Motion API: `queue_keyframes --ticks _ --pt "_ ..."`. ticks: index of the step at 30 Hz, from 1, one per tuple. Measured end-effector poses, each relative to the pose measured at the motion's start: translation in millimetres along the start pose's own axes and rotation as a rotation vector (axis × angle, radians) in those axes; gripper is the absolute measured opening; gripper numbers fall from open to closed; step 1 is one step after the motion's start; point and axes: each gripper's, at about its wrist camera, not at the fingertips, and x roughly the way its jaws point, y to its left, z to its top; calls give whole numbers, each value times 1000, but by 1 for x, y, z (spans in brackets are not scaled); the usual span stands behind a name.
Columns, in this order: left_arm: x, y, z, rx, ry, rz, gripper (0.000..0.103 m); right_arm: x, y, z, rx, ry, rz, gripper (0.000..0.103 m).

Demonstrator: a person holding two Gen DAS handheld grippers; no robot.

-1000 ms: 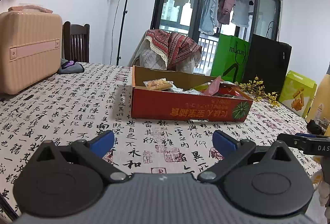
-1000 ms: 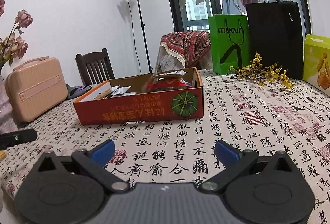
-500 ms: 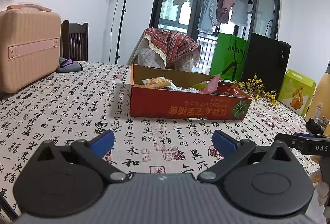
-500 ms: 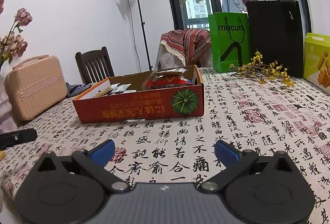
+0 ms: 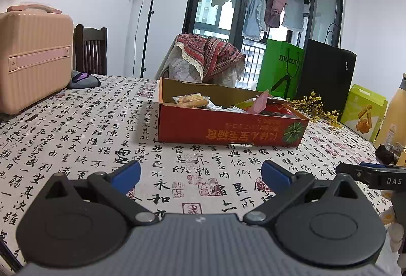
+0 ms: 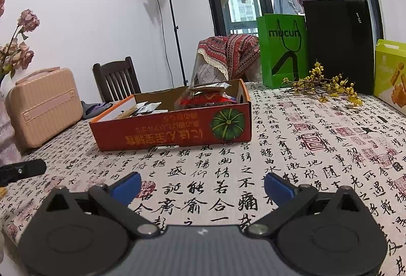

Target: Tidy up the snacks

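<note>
My 2 grippers, left (image 5: 200,174) and right (image 6: 201,183), hover low over the bench (image 5: 76,139), jaws wide apart and holding nothing. The red box (image 5: 228,130) sits ahead, well apart from both, with snack packets (image 5: 191,100) piled inside (what kinds, I can hardly tell).
</note>
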Motion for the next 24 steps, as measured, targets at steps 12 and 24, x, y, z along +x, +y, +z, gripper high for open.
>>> queue_keyframes --ticks 12,24 --pt "1 -3 -1 19 5 -16 103 1 0 -1 -2 0 2 103" --pt "1 -3 -1 17 6 -31 103 2 1 -3 -1 3 4 103"
